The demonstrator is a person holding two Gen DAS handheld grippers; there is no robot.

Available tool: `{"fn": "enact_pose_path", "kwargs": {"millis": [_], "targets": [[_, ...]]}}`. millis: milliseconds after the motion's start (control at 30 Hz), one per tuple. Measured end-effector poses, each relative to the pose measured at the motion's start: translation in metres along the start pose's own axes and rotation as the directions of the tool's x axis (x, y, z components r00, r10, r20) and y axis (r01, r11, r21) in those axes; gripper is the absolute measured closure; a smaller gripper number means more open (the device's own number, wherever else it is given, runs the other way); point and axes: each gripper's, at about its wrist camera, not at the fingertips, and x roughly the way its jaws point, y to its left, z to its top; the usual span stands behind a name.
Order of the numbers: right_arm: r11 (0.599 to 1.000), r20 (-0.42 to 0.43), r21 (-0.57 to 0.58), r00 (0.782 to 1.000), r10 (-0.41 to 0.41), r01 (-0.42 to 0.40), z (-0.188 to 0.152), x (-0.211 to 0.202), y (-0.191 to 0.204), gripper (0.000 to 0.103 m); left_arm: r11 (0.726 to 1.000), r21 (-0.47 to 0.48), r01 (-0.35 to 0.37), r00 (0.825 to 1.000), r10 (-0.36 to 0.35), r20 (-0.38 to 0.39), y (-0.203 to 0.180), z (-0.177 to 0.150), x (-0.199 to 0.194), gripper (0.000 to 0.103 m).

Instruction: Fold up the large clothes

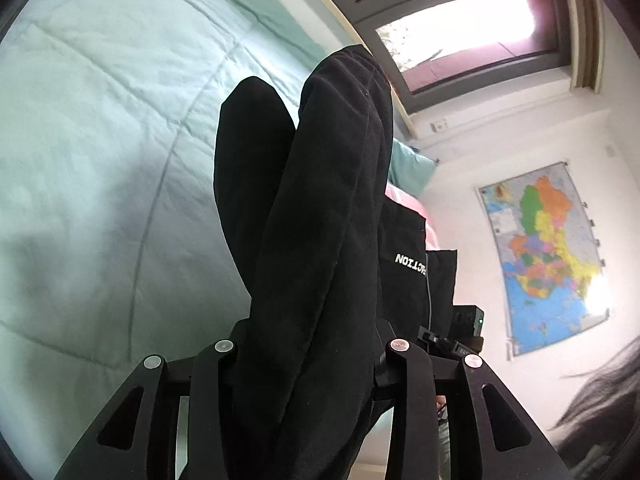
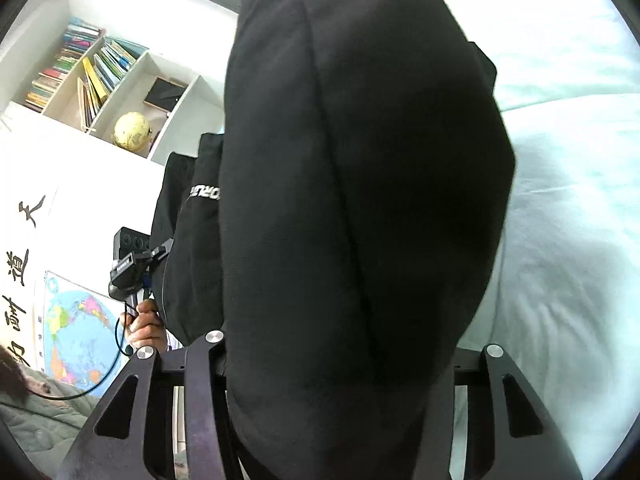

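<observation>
A: L gripper [image 1: 308,360], what's it doing?
B: Fingers are clamping a bunch of the black pants [image 1: 312,208]. Cloth is running up btwn them, two folds hanging over the green quilt [image 1: 100,140].
A: R gripper [image 2: 340,360]?
B: Also pinching the pants [image 2: 360,180], fabric is filling most of the view, bulging out btwn the linkages; fingertips are hiding under it.
A: Anything else?
B: Person's hand [image 2: 146,326] is gripping the L handle in the R cam, w/ a black jacket [image 2: 188,240] w/ white lettering showing behind. Map [image 1: 548,256] is hanging on the wall, window [image 1: 460,20] beside the bed, shelf [image 2: 104,88] is holding books and a globe [image 2: 131,130].
</observation>
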Motion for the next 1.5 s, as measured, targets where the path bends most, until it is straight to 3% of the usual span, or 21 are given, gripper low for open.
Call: {"fn": "enact_pose_path", "kwargs": {"millis": [167, 333, 400, 500, 533, 600, 700, 767, 800, 867, 933, 967, 1000, 1067, 1167, 1200, 1267, 1300, 1367, 1433, 1500], "targets": [[0.997, -0.023, 0.046, 0.998, -0.059, 0.060, -0.018, -0.031, -0.011, 0.048, 1.000, -0.026, -0.006, 0.999, 0.005, -0.046, 0.031, -0.015, 0.023, 0.065], [0.980, -0.103, 0.075, 0.979, -0.178, 0.186, -0.048, -0.001, -0.045, 0.047, 0.995, -0.097, -0.006, 0.999, 0.001, -0.052, 0.101, -0.038, 0.041, 0.065], [0.972, -0.095, 0.078, 0.972, -0.214, 0.221, -0.058, 0.001, -0.066, 0.044, 0.986, -0.164, 0.036, 0.999, -0.039, -0.013, 0.143, -0.044, 0.035, 0.063], [0.969, -0.042, 0.134, 0.978, -0.202, 0.206, -0.070, -0.005, -0.105, 0.040, 0.966, -0.249, 0.071, 0.997, -0.066, 0.028, 0.192, -0.054, 0.035, 0.050], [0.965, -0.025, 0.146, 0.976, -0.215, 0.216, -0.077, -0.006, -0.111, 0.037, 0.951, -0.277, 0.139, 0.990, -0.133, 0.039, 0.208, -0.059, 0.037, 0.050], [0.967, 0.019, 0.177, 0.982, -0.188, 0.181, -0.087, -0.009, -0.128, 0.037, 0.949, -0.256, 0.183, 0.983, -0.171, 0.071, 0.212, -0.065, 0.031, 0.050], [0.970, 0.087, 0.154, 0.976, -0.202, 0.187, -0.106, -0.028, -0.131, 0.036, 0.990, -0.126, 0.065, 0.991, -0.049, 0.121, 0.190, -0.070, 0.007, 0.050], [0.957, 0.132, 0.102, 0.950, -0.283, 0.271, -0.119, -0.049, -0.115, 0.035, 0.995, -0.055, -0.085, 0.981, 0.093, 0.167, 0.163, -0.076, -0.018, 0.050], [0.929, 0.160, 0.078, 0.915, -0.369, 0.361, -0.125, -0.061, -0.100, 0.034, 0.991, -0.019, -0.130, 0.972, 0.131, 0.195, 0.147, -0.079, -0.029, 0.050], [0.834, 0.214, 0.018, 0.812, -0.542, 0.552, -0.129, -0.078, -0.061, 0.034, 0.970, 0.107, -0.217, 0.942, 0.179, 0.285, 0.103, -0.086, -0.055, 0.050], [0.718, 0.314, -0.057, 0.696, -0.646, 0.693, -0.136, -0.088, -0.008, 0.034, 0.937, 0.210, -0.280, 0.917, 0.196, 0.348, 0.060, -0.095, -0.066, 0.050], [0.695, 0.361, -0.084, 0.672, -0.646, 0.714, -0.140, -0.090, 0.013, 0.034, 0.912, 0.275, -0.303, 0.913, 0.195, 0.359, 0.034, -0.100, -0.063, 0.047], [0.695, 0.397, -0.103, 0.670, -0.627, 0.712, -0.142, -0.088, 0.033, 0.027, 0.898, 0.308, -0.313, 0.913, 0.195, 0.358, 0.018, -0.102, -0.057, 0.046], [0.741, 0.432, -0.123, 0.708, -0.558, 0.660, -0.140, -0.073, 0.065, 0.010, 0.854, 0.386, -0.348, 0.916, 0.223, 0.334, -0.021, -0.107, -0.025, 0.044], [0.783, 0.381, -0.167, 0.772, -0.509, 0.599, -0.122, -0.007, 0.108, 0.010, 0.762, 0.472, -0.443, 0.893, 0.330, 0.306, -0.060, -0.115, 0.044, 0.044], [0.771, 0.357, -0.185, 0.773, -0.525, 0.609, -0.120, 0.006, 0.109, 0.011, 0.747, 0.483, -0.457, 0.888, 0.352, 0.296, -0.067, -0.117, 0.065, 0.044], [0.729, 0.330, -0.197, 0.745, -0.580, 0.655, -0.113, 0.049, 0.121, 0.011, 0.758, 0.486, -0.435, 0.900, 0.364, 0.238, -0.056, -0.118, 0.098, 0.044], [0.723, 0.300, -0.213, 0.748, -0.591, 0.657, -0.109, 0.068, 0.121, 0.011, 0.776, 0.462, -0.429, 0.903, 0.387, 0.189, -0.039, -0.120, 0.113, 0.044], [0.729, 0.222, -0.217, 0.760, -0.611, 0.649, -0.102, 0.105, 0.095, 0.015, 0.799, 0.378, -0.468, 0.876, 0.475, 0.080, 0.002, -0.109, 0.141, 0.045], [0.737, 0.123, -0.184, 0.759, -0.639, 0.650, -0.106, 0.128, 0.058, 0.014, 0.812, 0.345, -0.471, 0.874, 0.481, 0.063, 0.025, -0.103, 0.156, 0.045], [0.745, 0.102, -0.165, 0.763, -0.639, 0.646, -0.103, 0.143, 0.040, 0.014, 0.809, 0.338, -0.480, 0.869, 0.492, 0.056, 0.023, -0.103, 0.154, 0.045]]}}
